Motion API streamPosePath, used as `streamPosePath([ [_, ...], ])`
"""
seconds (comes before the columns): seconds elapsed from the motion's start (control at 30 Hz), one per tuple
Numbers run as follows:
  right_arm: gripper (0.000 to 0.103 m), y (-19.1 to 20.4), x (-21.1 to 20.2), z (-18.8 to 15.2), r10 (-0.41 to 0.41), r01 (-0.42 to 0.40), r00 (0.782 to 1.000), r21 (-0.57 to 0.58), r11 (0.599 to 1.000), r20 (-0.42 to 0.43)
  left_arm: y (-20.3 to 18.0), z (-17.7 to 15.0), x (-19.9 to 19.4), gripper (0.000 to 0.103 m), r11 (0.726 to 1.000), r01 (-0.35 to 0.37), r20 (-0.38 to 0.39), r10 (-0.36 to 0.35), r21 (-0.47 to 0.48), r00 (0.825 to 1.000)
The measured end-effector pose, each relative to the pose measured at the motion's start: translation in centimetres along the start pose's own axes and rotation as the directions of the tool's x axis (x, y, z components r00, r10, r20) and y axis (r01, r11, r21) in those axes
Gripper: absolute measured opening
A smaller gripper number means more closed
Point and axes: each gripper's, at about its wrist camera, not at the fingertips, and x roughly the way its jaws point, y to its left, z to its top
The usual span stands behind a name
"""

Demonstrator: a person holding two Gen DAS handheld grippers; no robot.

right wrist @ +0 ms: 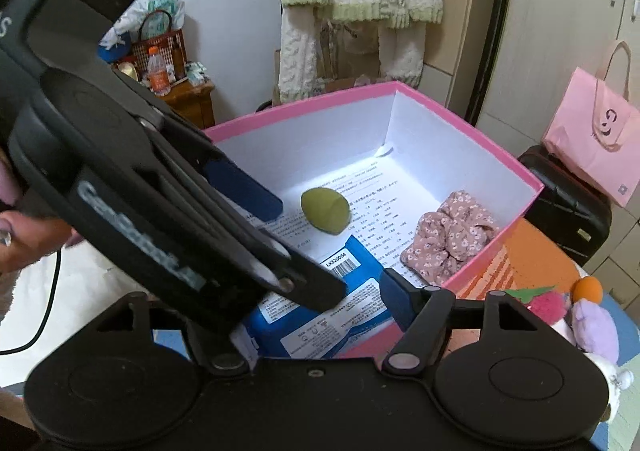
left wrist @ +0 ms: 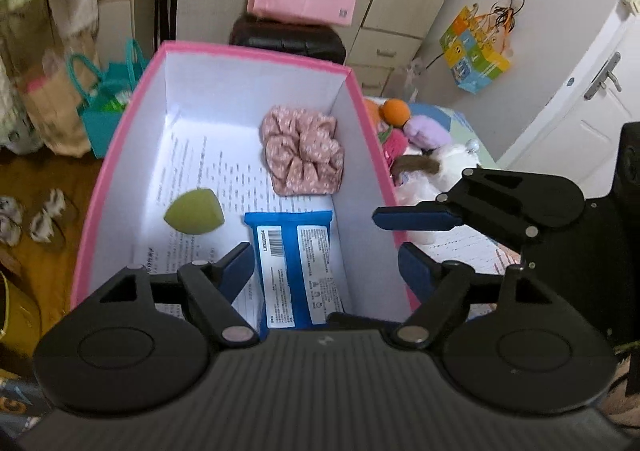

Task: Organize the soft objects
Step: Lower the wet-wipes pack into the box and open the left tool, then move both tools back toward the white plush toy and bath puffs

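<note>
Beside the pink box [left wrist: 372, 119], plush toys [left wrist: 424, 131] crowd together.

Left black two-finger tool [left wrist: 326, 255] angled downward, blue-padded jaws spread wide, nothing pressed between. Right black two-finger tool [left wrist: 394, 217] just beside it, tilted down, jaws apart, empty.

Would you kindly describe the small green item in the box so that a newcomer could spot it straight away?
Find the pink box with white inner walls and a printed sheet on its floor. Three things lie inside: a floral scrunchie, a blue packet and the green sponge. The sponge is the smooth, olive-green, egg-shaped one lying alone.
</note>
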Motion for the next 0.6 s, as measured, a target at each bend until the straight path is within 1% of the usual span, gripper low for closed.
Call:
streamPosePath([
  [0.1, 0.075, 0.2, -1.1, -0.1, -0.009, 0.009, 1.000, -0.008, 1.000, 0.019, -0.6, -0.2, -1.5, 0.079, 1.000, -0.002, 0.014, 0.001, 0.009, 1.000],
  [0.17, 0.075, 0.2, -2.0, -0.3, -0.012, 0.012, 0.999, -0.008, 1.000, 0.030, -1.1, -0.2, -2.4, 0.081, 1.000, 0.010, 0.015, -0.010, 0.009, 1.000],
  [0.23, 0.075, 0.3, -2.7, -0.4, -0.016, 0.016, 0.999, -0.010, 1.000, 0.045, -1.5, -0.3, -2.9, 0.082, 1.000, 0.015, 0.012, -0.015, 0.011, 1.000],
  [0.4, 0.075, 0.1, -5.0, -1.0, -0.020, 0.020, 0.997, -0.011, 1.000, 0.080, -3.3, -0.6, -4.5, 0.082, 0.999, 0.006, 0.028, -0.008, 0.048, 1.000],
  [0.53, 0.075, -1.1, -7.8, -2.1, -0.014, 0.012, 0.994, 0.022, 1.000, 0.107, -5.2, -1.2, -5.7, 0.082, 0.997, 0.006, 0.044, -0.010, 0.083, 0.999],
  [0.6, 0.075, -2.0, -9.3, -2.8, -0.012, 0.006, 0.993, 0.051, 0.999, 0.117, -6.2, -1.7, -6.2, 0.082, 0.997, 0.015, 0.038, -0.018, 0.079, 0.999],
])
